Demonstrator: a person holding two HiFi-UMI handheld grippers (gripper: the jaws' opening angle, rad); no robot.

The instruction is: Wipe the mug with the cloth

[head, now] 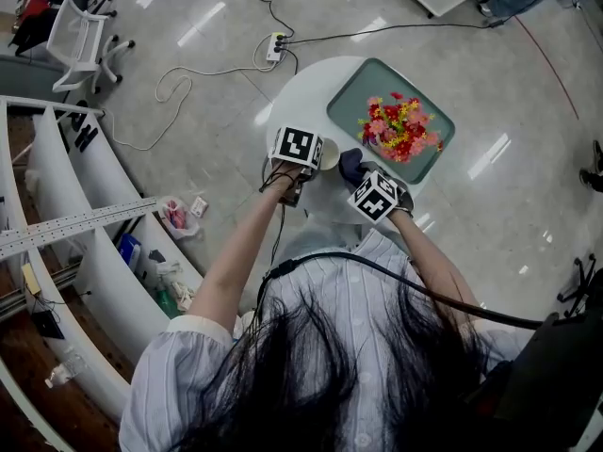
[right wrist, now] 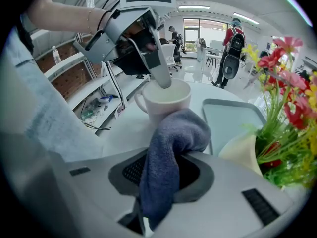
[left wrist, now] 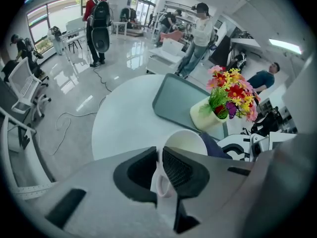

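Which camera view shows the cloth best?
The right gripper view: the blue cloth fills its centre, clamped in the right gripper and lying against the mug. The head view shows only a dark patch; the left gripper view, a sliver behind the mug.

Left claw (left wrist: 160, 155) on mug (left wrist: 184, 142), right claw (right wrist: 161, 165) on cloth (right wrist: 173, 133)

Bare table (left wrist: 124, 118) left of and beyond the mug (left wrist: 184, 143), open way in from there. Right side is crowded: tray (left wrist: 173, 100) with vase (left wrist: 208, 118) and flowers (left wrist: 233, 95), stems spreading just beside the right gripper (right wrist: 161, 175). Mug top is partly blocked by the left gripper (left wrist: 159, 170), clamped on the wall with one jaw inside. Near side of the mug is taken by the cloth (right wrist: 168, 148) pinched in the right gripper. Grippers sit close together with little room between.
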